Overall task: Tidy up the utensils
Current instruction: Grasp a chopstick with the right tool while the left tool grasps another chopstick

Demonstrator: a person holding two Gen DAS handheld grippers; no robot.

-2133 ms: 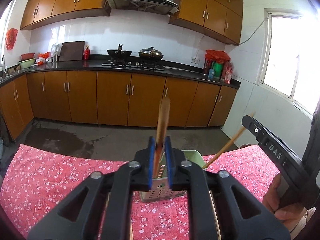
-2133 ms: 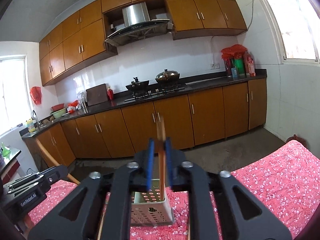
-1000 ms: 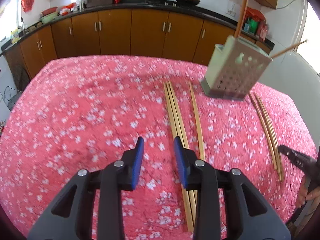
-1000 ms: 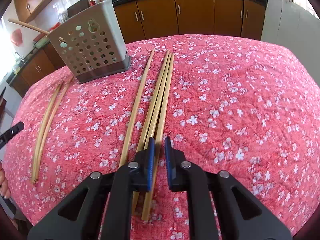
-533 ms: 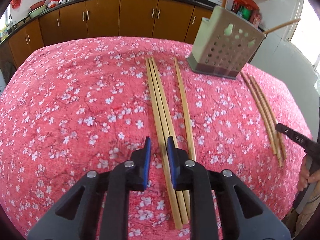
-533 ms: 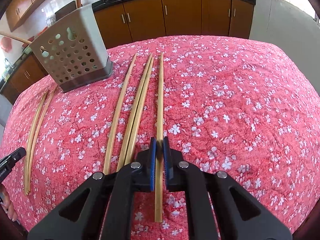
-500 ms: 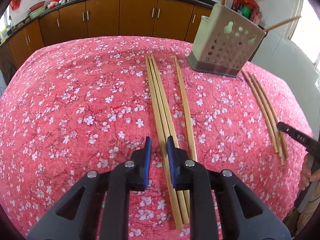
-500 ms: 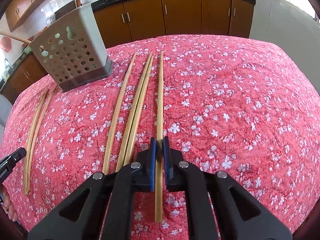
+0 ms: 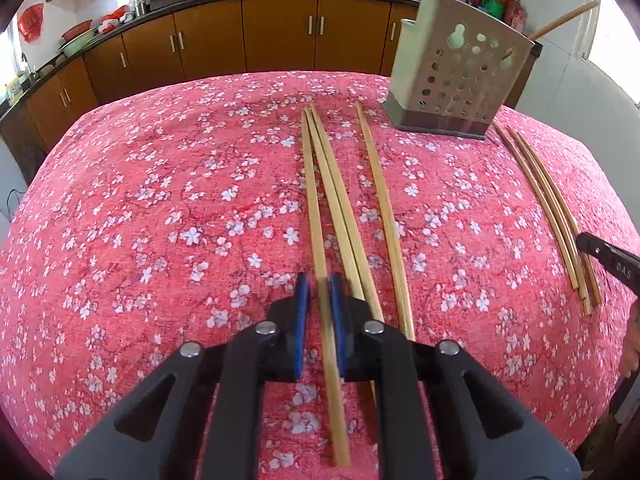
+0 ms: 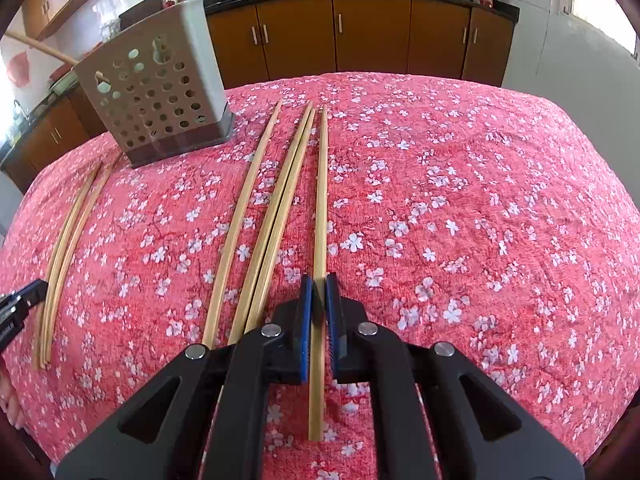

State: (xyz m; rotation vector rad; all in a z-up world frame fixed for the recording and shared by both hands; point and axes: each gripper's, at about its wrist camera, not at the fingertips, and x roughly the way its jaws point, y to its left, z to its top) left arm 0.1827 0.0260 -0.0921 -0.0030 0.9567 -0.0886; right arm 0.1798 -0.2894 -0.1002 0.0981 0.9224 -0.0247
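In the left wrist view my left gripper [image 9: 318, 284] is low over the red flowered cloth. Its jaws are closing, and the blue pads press the sides of the leftmost bamboo chopstick [image 9: 314, 216]. Two more chopsticks [image 9: 340, 208] lie against it, and a single one [image 9: 384, 208] lies further right. The perforated utensil holder [image 9: 452, 76] stands upright at the far right with chopsticks in it. In the right wrist view my right gripper [image 10: 319, 284] is shut on the rightmost chopstick [image 10: 321, 200]. The holder [image 10: 160, 100] stands at the far left.
A thin bundle of chopsticks [image 9: 548, 208] lies right of the holder, beside the other gripper's tip [image 9: 608, 260]. In the right wrist view that bundle [image 10: 68, 232] is at the left edge. The table [image 10: 480, 208] drops off all round. Kitchen cabinets [image 9: 280, 32] line the back.
My left gripper sank, shifted right over the leftmost chopstick and closed on it. The right gripper stays shut on its chopstick, which now lies apart from the pair beside it.
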